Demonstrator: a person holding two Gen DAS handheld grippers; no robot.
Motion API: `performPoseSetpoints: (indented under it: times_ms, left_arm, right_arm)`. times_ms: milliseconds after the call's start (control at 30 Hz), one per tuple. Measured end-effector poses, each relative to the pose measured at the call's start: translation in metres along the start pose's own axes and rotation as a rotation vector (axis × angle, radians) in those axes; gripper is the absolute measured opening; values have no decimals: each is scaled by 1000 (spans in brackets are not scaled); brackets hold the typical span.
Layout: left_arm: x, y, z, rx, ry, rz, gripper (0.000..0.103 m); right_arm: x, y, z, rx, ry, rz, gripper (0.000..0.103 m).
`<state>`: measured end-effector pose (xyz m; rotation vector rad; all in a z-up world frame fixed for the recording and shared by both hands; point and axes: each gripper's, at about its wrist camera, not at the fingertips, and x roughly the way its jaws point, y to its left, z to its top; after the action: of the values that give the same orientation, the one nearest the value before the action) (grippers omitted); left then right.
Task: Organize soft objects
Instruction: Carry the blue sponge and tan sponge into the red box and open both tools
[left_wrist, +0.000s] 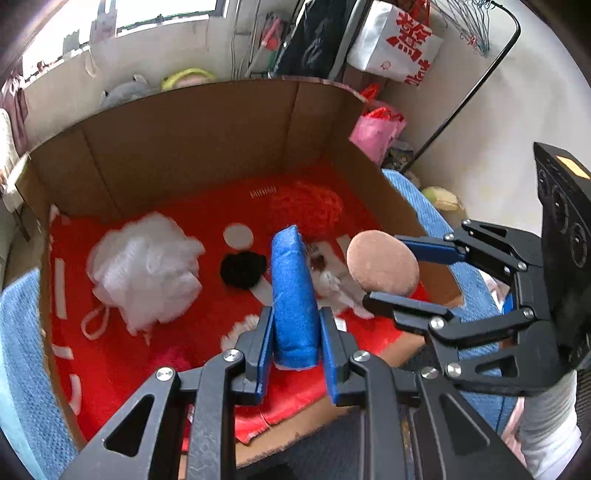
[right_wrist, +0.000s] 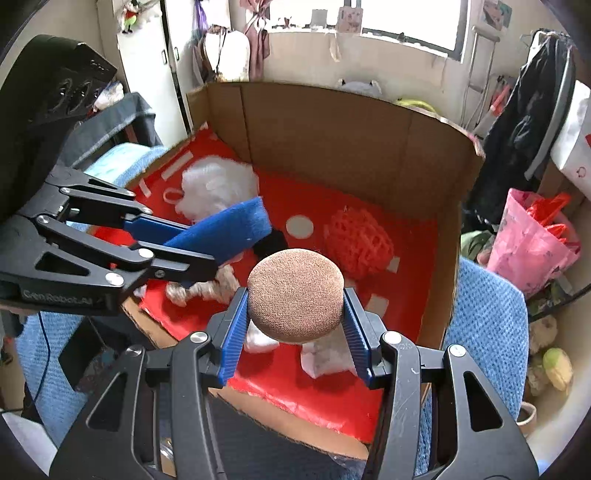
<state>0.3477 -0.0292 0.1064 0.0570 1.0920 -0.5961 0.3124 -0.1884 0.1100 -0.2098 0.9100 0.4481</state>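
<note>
Left gripper gripped a blue sponge upright over the red mat in the box; right gripper clamped a brown puff beside it. Best lower each onto bare mat, clear of the white pouf and red mesh ball, then release.

Cardboard box floor: red cloth, white pouf.

Both tongs angle downward side by side, left tongs clamped narrow, right tongs clamped wider.
</note>
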Motion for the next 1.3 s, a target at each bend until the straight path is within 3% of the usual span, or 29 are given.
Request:
performPoseSetpoints:
  times_ms: [300,700,933,1300]
  left_arm:
    - [5,-2,-25,-25,147,-74,25]
    - [22,1,-28,-86,253,-72,25]
    - [36,4,-25,-104,292,-52,25]
    - [53,16,-16,-129,282,-20,25]
  right_arm:
    - [12,-4,-19,-7,158,17,47]
    - [33,-16,-24,85,320,19,48]
    - [40,-13,-21,82,359,-3,49]
    - [57,17,-15,15,388,-43,49]
